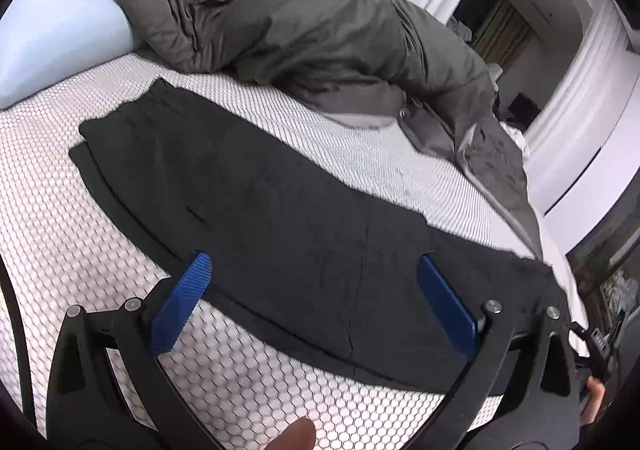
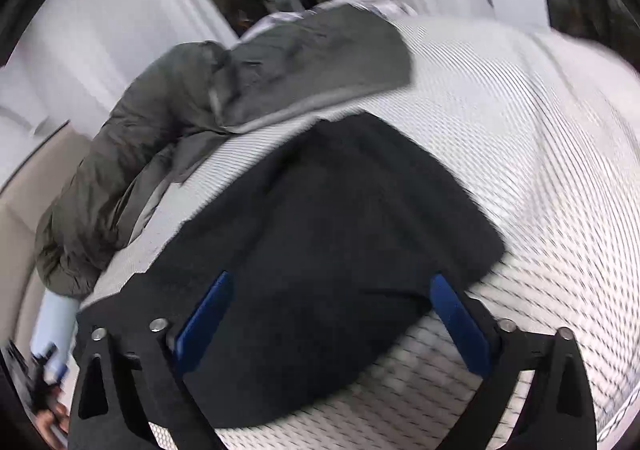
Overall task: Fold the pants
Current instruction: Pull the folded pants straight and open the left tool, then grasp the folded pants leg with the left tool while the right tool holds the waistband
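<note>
Pants (image 1: 256,186) lie flat on the bed (image 1: 80,234), long axis crossing both claws. Left gripper (image 1: 316,298) and right gripper (image 2: 332,318) hover wide open, holding nothing. Beyond lies a grey duvet (image 1: 304,26).

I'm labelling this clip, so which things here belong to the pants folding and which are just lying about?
Part of the job:
- pants, spread flat on the mattress
- left gripper, fingers open over the pants
- right gripper, fingers open over the pants

Just lying about:
- grey duvet, bunched beyond the pants
- blue pillow
</note>
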{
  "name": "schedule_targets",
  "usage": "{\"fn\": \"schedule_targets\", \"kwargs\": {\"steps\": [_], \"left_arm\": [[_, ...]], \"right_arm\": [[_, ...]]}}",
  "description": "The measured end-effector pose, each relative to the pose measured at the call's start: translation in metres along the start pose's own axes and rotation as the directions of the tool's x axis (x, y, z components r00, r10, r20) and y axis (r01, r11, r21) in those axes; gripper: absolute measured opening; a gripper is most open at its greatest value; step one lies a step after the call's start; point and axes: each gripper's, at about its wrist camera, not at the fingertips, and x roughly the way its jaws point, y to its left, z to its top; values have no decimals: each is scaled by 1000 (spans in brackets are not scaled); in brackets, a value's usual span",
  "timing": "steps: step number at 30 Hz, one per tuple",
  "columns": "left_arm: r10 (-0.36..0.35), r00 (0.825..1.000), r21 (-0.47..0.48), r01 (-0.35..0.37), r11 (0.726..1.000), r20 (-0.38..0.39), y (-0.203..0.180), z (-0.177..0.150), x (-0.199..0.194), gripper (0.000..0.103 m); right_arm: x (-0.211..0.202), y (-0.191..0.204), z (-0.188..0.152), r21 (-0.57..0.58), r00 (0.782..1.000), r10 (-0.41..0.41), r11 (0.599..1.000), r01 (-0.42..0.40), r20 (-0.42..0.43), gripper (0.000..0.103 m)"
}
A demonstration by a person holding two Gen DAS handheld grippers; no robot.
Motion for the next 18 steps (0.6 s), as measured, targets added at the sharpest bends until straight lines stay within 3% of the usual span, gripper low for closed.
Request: {"fn": "schedule_targets", "kwargs": {"steps": [1, 4, 7, 10, 12, 13, 15, 16, 18], "left_arm": [[-4, 1000, 9, 4, 1000, -12, -4, -5, 3, 102], [-20, 999, 41, 22, 999, -48, -17, -18, 13, 102], [-15, 997, 54, 19, 998, -72, -27, -24, 26, 102], [12, 995, 67, -5, 998, -101, -30, -28, 40, 102], [40, 993, 74, -32, 997, -109, -30, -33, 48, 102], [47, 992, 75, -39, 996, -115, -30, -34, 50, 102], [49, 991, 63, -41, 997, -122, -28, -35, 53, 102], [49, 992, 59, -42, 997, -120, -26, -34, 54, 102], [55, 992, 57, -49, 997, -117, -24, -33, 54, 102]], "right_arm": [[-2, -17, -1, 51, 1000, 4, 999, -3, -15, 85], [-3, -49, -1, 159, 999, 9, 987, -1, -49, 83], [9, -68, 3, 247, 991, 129, 962, -116, -36, 83], [32, -74, 7, 315, 982, 183, 935, -163, -35, 79], [43, -73, 8, 330, 980, 197, 928, -175, -34, 62], [43, -67, 7, 318, 975, 220, 927, -198, -32, 34], [35, -60, 10, 303, 974, 226, 930, -211, -18, 21], [25, -56, 12, 269, 975, 221, 938, -217, 14, 5], [-8, -46, 15, 198, 978, 189, 959, -204, 89, 5]]}}
